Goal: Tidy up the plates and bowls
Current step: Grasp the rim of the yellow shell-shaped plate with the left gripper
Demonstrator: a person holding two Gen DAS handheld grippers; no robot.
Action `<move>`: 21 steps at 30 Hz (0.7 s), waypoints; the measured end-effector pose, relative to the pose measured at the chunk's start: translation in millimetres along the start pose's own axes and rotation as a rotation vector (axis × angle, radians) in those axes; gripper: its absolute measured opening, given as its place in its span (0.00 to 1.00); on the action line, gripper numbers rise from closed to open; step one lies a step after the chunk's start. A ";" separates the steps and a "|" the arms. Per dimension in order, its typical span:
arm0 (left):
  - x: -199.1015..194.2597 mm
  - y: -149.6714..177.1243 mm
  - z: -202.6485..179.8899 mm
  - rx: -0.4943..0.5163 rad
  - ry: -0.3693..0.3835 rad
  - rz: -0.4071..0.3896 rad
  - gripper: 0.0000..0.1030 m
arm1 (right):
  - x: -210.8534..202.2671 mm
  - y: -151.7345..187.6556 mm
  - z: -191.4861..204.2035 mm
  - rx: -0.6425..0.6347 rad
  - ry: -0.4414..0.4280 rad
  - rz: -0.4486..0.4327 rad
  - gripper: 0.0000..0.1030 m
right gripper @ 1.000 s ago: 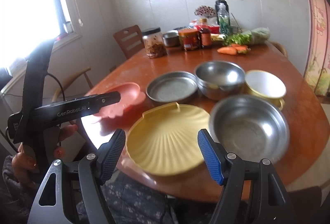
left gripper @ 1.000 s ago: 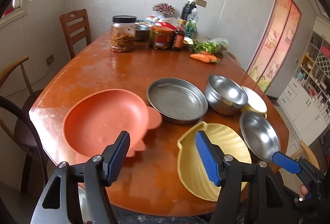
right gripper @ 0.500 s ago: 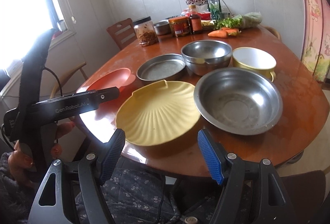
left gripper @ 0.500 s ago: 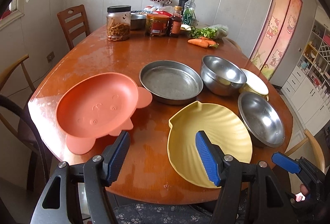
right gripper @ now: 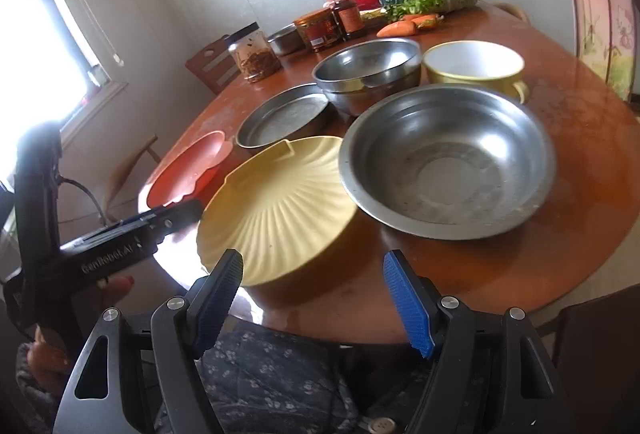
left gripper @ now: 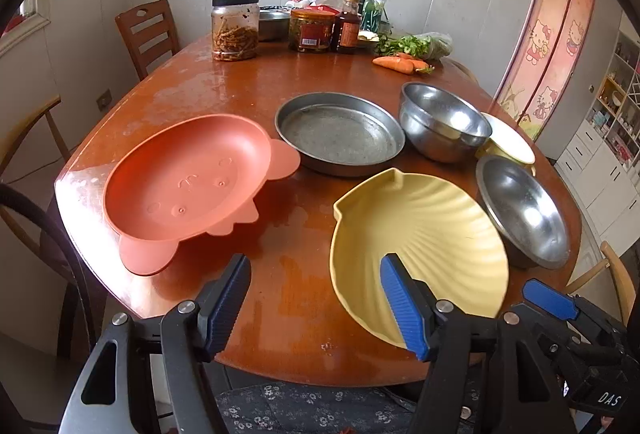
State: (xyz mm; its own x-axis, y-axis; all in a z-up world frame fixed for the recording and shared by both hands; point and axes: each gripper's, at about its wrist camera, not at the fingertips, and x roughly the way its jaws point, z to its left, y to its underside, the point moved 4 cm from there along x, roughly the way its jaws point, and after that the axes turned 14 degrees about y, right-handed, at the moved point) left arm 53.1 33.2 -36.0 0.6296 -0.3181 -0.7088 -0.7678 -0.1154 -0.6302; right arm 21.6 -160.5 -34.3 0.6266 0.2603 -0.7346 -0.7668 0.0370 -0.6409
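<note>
Left claw [left gripper: 316, 298]: jaws spread, nothing between the pads. It hangs over the near edge of the counter [left gripper: 288, 298]; its right pad sits in front of the near rim of the yellow shell plate [left gripper: 416, 230], contact can't be told.

Right claw [right gripper: 312, 298]: jaws spread, nothing pinched. It hangs off the near counter edge, above a floral-print lap [right gripper: 280, 386]; its left pad is just below the yellow plate's near rim.

The left claw's body shows at left in the right wrist view, a hand [right gripper: 44, 350] under it.

Layout, near to far:
- Yellow shell plate at the near edge, upright, empty.
- Wide steel bowl [right gripper: 444, 158] just right of it, rims touching or overlapping; can't tell which.
- Orange bear plate [left gripper: 188, 186] at near left, apart from the yellow plate, bare wood between them. One ear tab lies just beside the steel pan.
- Round steel pan [left gripper: 340, 132] mid-counter, behind both plastic plates.
- Deep steel bowl [left gripper: 444, 126] right of the pan, close beside it; in the right wrist view it looks like two nested.
- Yellow cup with white inside [right gripper: 474, 68] right of the deep bowl, close against it.
- Far end: black-lid jar [left gripper: 235, 28], red-label jar [left gripper: 312, 32], sauce bottle [left gripper: 347, 26], carrots [left gripper: 394, 63], bagged greens [left gripper: 420, 45].
- Wooden chair [left gripper: 148, 34] behind far left.
</note>
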 end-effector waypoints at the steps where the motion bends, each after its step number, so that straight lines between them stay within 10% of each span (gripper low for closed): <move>1: 1.5 0.9 1.4 0.000 -0.001 -0.001 0.65 | 2.2 0.6 1.9 0.001 -0.003 0.002 0.73; 12: 21.8 6.0 11.5 -0.013 0.019 0.035 0.65 | 26.2 -2.7 18.7 -0.063 0.076 -0.039 0.70; 21: 31.8 4.6 10.8 0.014 -0.003 0.041 0.65 | 43.5 -11.7 17.7 -0.071 0.103 -0.081 0.41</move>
State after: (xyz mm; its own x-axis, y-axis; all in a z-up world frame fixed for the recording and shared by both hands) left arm 70.8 32.7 -65.0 0.5984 -0.3192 -0.7349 -0.7910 -0.0893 -0.6053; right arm 55.4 -132.5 -54.8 0.6996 0.1585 -0.6967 -0.7038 -0.0158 -0.7102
